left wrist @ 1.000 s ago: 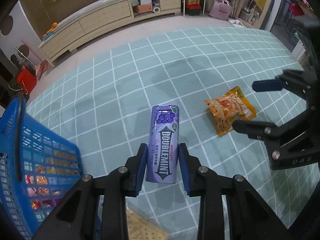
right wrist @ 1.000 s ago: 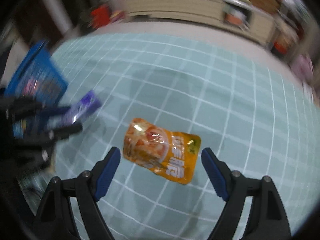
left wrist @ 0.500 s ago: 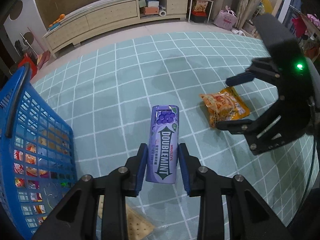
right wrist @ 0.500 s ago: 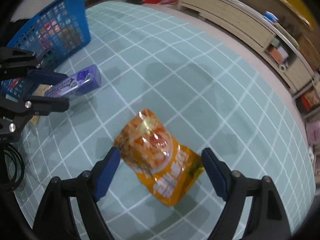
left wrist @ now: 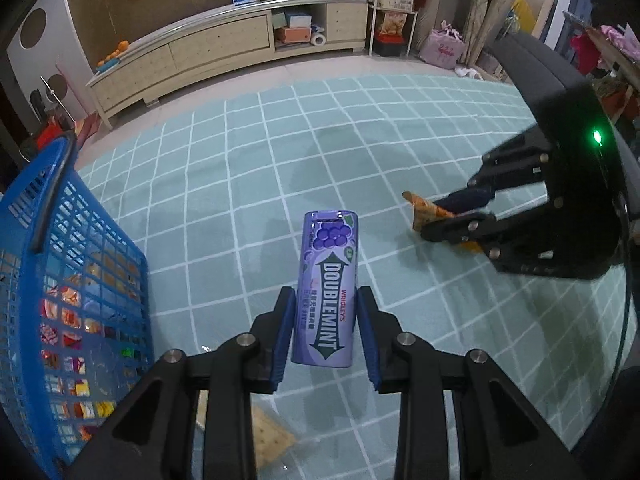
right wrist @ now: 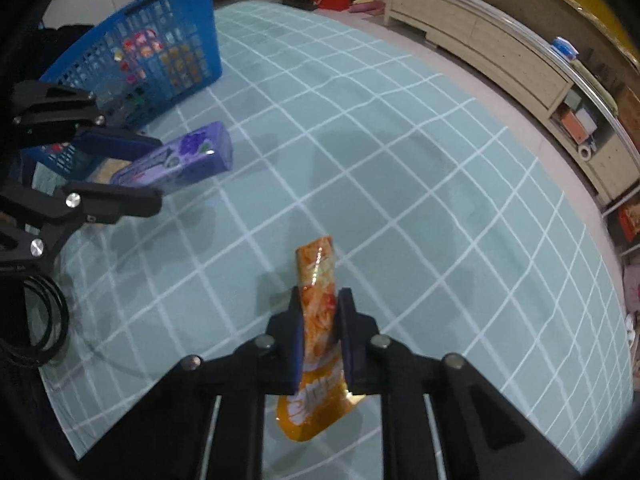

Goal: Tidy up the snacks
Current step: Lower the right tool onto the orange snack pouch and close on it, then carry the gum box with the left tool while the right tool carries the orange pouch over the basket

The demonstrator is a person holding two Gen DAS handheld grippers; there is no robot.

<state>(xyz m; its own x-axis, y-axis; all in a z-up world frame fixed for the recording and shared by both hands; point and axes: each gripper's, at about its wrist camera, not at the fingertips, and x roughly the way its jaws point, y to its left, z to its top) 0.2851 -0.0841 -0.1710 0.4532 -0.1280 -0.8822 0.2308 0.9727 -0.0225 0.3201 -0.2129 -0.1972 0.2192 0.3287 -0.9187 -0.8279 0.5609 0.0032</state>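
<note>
My left gripper is shut on a purple Doublemint gum box and holds it above the teal rug; the box also shows in the right wrist view. My right gripper is shut on an orange snack pouch, held upright between the pads; part of the pouch shows in the left wrist view. The blue basket, with several snack packets inside, stands to the left of the left gripper; it also shows in the right wrist view.
A cracker packet lies on the rug under the left gripper. A long wooden cabinet runs along the far wall. A black cable loops at the rug's left edge.
My right gripper has closed on the orange pouch and lifted it off the rug, turning it upright. The left gripper still holds the gum box, a little nearer the basket.
</note>
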